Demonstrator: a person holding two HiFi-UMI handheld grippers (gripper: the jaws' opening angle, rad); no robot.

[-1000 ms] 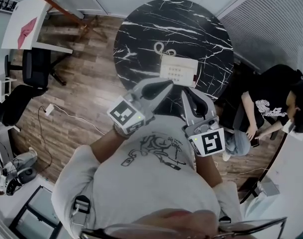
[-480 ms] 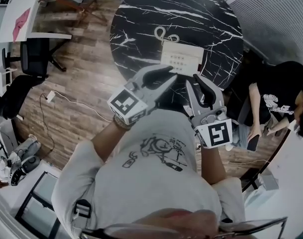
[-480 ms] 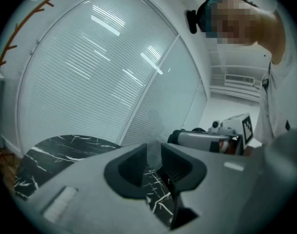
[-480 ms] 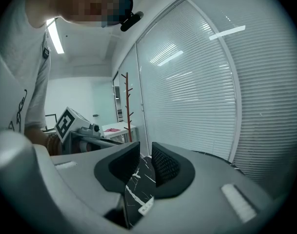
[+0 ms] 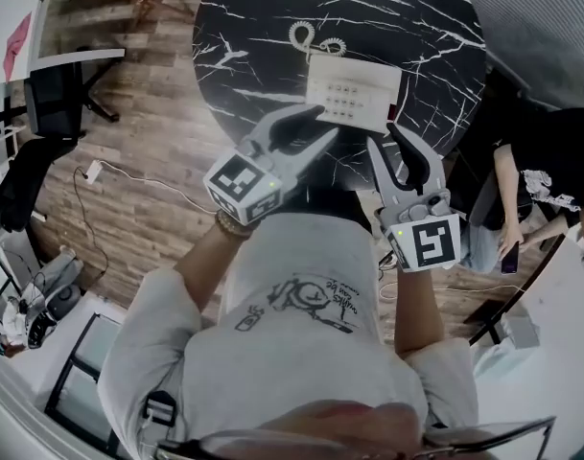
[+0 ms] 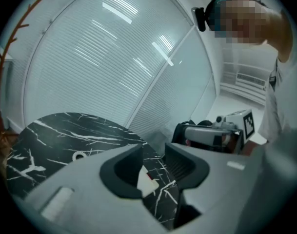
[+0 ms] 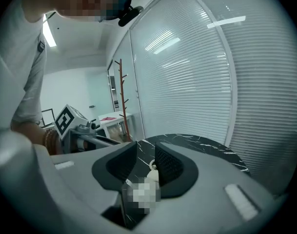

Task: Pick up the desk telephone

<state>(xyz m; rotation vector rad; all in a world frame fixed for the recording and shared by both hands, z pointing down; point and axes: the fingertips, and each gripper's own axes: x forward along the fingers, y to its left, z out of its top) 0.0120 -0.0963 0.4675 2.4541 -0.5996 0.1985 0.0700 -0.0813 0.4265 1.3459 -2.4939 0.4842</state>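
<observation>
A white desk telephone [image 5: 354,92] with a keypad lies on the round black marble table [image 5: 263,27], and its coiled cord [image 5: 311,38] lies behind it. My left gripper [image 5: 320,123] hovers just short of the phone's near left corner. Its jaws have just been opening and stand open with nothing clamped. My right gripper [image 5: 385,137] hangs by the near right corner, its jaws also just opened and holding nothing. In the left gripper view a white sliver of the phone [image 6: 146,181] shows beyond the gap. The right gripper view shows a white bit of the telephone [image 7: 152,170] past the jaws.
A seated person [image 5: 536,175] in a black shirt is right of the table. A black office chair [image 5: 52,103] and a white desk [image 5: 23,36] stand at the left on the wood floor, where a cable [image 5: 128,185] trails. A coat stand [image 7: 121,96] stands behind.
Both grippers have moved down and forward to the phone's near edge. Their jaws, shut a second ago, now stand apart. The table fills more of the head view.
</observation>
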